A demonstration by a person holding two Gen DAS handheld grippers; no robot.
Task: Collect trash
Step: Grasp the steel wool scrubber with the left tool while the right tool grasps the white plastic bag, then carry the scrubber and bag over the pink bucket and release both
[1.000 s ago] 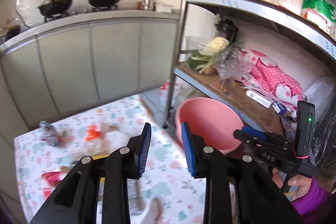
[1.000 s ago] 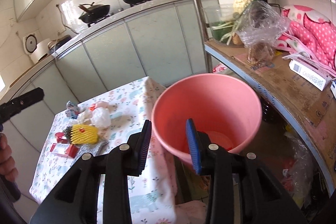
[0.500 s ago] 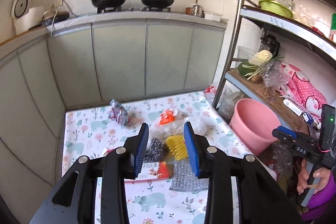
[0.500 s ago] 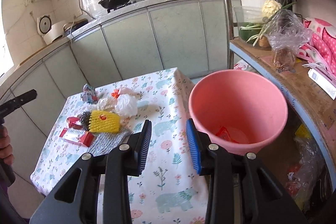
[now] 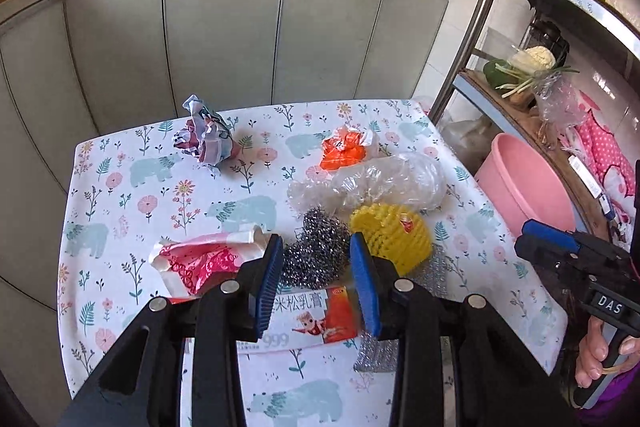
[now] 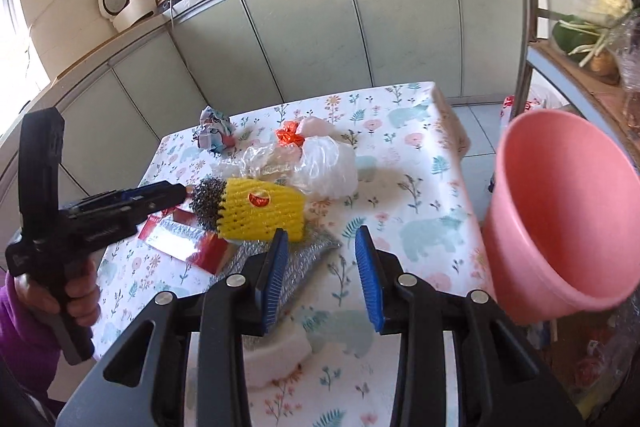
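Trash lies on the floral tablecloth [image 5: 168,187]: a steel wool ball [image 5: 316,255], a yellow foam net [image 5: 390,231], a clear plastic bag [image 5: 372,183], an orange wrapper [image 5: 344,151], a crumpled paper wad [image 5: 206,137], a pink-and-white bag [image 5: 200,261] and a red-and-white box [image 5: 312,319]. My left gripper [image 5: 318,279] is open just over the steel wool [image 6: 206,199], its tips [image 6: 180,191] close beside the ball. Open and empty, my right gripper [image 6: 322,267] hovers over the table's near right part, beside a silver mesh pad [image 6: 248,259]. The pink bucket [image 6: 560,227] stands right of the table.
A metal shelf rack [image 5: 472,39] with vegetables and bags rises behind the bucket. Grey-green kitchen cabinets [image 5: 224,27] run behind the table, with woks on the counter. A white sponge [image 6: 276,355] lies under my right gripper. A hand in a purple sleeve [image 6: 24,327] holds the left gripper.
Both grippers swung left from the bucket to the table. The left one dropped close over the steel wool and its jaws widened a little. The right one stays open and empty.
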